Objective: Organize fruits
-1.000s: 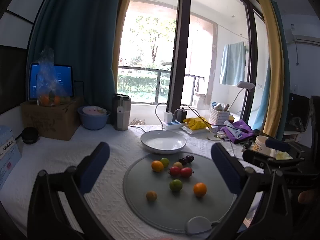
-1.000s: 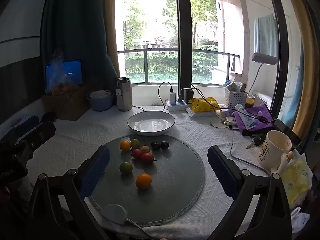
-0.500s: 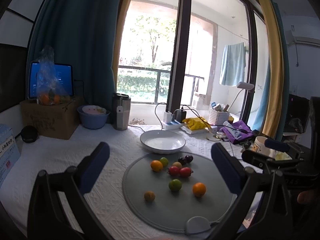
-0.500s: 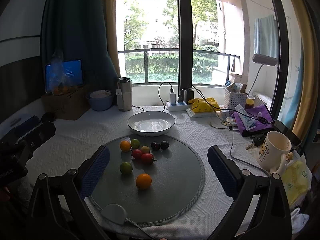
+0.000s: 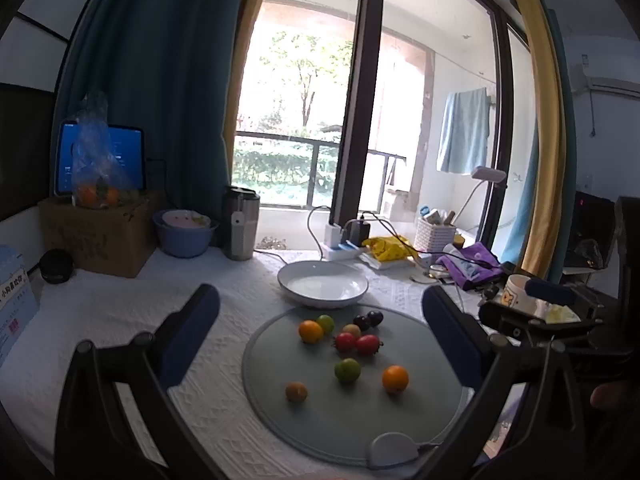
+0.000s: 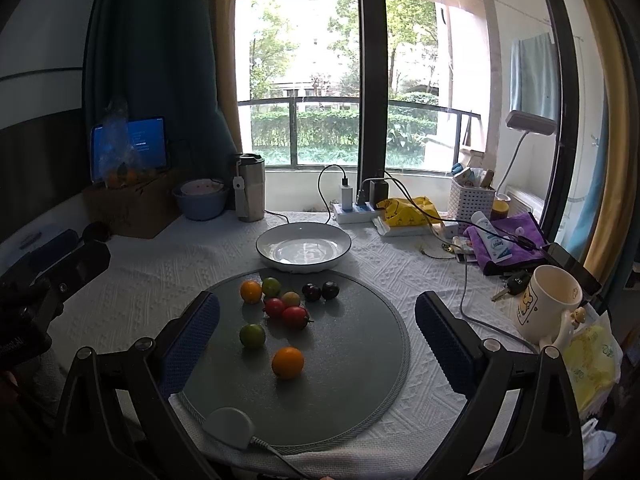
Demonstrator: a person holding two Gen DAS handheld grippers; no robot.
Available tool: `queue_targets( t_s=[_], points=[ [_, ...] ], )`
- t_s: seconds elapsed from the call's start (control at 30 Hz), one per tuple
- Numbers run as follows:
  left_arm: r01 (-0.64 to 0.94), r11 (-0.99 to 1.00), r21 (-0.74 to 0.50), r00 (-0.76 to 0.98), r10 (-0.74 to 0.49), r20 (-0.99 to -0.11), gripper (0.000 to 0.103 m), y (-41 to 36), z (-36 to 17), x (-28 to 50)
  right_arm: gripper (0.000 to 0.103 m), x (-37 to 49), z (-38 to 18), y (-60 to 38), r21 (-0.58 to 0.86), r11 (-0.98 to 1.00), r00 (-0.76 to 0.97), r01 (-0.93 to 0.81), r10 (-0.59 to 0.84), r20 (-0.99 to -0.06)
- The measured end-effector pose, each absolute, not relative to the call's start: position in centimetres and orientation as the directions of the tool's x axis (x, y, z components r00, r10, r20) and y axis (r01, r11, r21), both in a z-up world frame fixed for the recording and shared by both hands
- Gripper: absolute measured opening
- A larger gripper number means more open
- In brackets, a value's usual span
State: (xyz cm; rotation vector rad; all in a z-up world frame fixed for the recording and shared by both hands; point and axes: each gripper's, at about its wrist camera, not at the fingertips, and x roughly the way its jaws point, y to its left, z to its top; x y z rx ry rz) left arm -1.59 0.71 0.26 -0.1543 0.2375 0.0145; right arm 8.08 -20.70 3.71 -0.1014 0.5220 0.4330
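Note:
Several small fruits lie on a round grey mat (image 6: 352, 368) (image 5: 408, 420): oranges (image 6: 287, 362) (image 5: 395, 379), green ones (image 6: 252, 335) (image 5: 347, 370), red tomatoes (image 6: 295, 317) (image 5: 367, 344), dark plums (image 6: 330, 290) (image 5: 375, 318). An empty white plate (image 6: 303, 249) (image 5: 322, 283) stands just behind the mat. My left gripper (image 5: 320, 334) and my right gripper (image 6: 316, 334) are both open and empty, held above the mat's near side. Each shows in the other's view, the left gripper at the left edge (image 6: 52, 276) and the right gripper at the right edge (image 5: 536, 312).
A white mug (image 6: 548, 304) stands at the right, with a cable (image 6: 464, 280) beside it. A purple cloth (image 6: 504, 240), power strip (image 6: 354, 210), steel tumbler (image 6: 250, 188), blue bowl (image 6: 200, 200) and cardboard box (image 6: 132, 208) line the back of the table.
The left wrist view has shifted slightly, so the mat and fruits sit a little further left. The right gripper and all fruits have not moved.

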Motion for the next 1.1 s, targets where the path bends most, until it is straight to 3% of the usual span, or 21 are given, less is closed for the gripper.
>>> queue_targets(
  t_s=[1.1],
  points=[
    [-0.033,0.987,-0.156,0.971,-0.006,-0.241,0.102,0.60,0.38,-1.65,0.100,8.29,3.85,-20.56,0.008,0.902,0.776,-0.431,0.375,-0.507]
  ],
)
